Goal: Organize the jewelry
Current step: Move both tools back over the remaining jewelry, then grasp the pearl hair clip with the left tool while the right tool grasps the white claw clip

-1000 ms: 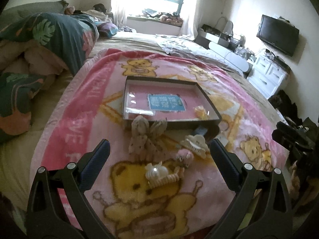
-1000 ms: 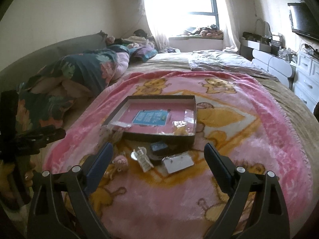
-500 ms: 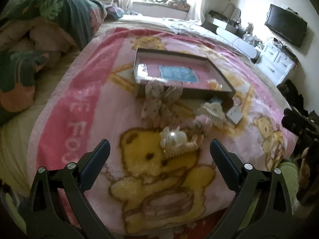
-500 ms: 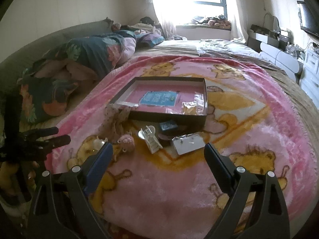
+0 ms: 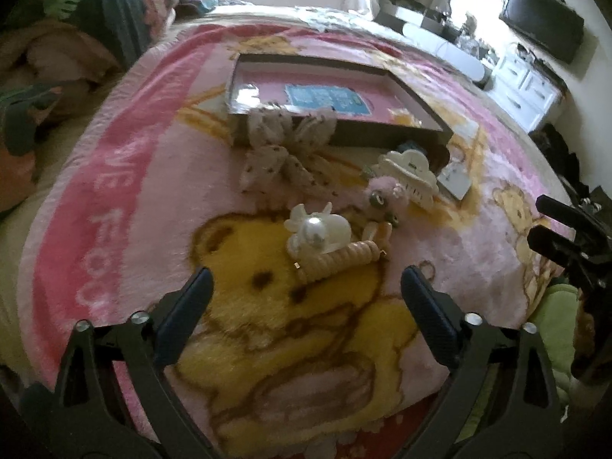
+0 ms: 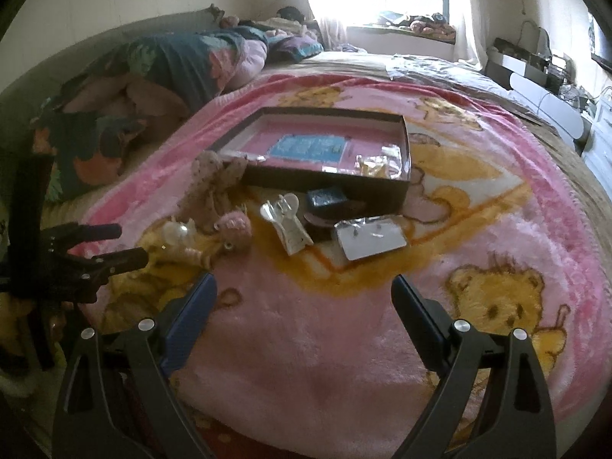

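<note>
A shallow dark box [image 5: 397,134] with a pink floor lies on the pink bear blanket; it also shows in the right wrist view [image 6: 401,141]. In front of it lie a pearl hair clip on a beige coil tie [image 5: 321,231], a spotted fabric bow [image 5: 283,153], a pink scrunchie [image 5: 382,199], a white claw clip [image 5: 409,170] and an earring card [image 6: 369,237]. My left gripper [image 5: 304,288] is open and empty, just short of the pearl clip. My right gripper [image 6: 304,296] is open and empty, well short of the items.
The pink blanket [image 6: 497,229] covers the bed; a heap of dark floral bedding [image 6: 172,61] lies at the left. A small blue packet [image 6: 325,197] sits by the box. White drawers [image 5: 524,88] and a wall TV [image 5: 543,36] stand at the right.
Both grippers have moved forward and lower toward the blanket; the pearl clip and other items loom larger in the left wrist view. Both stay open.
</note>
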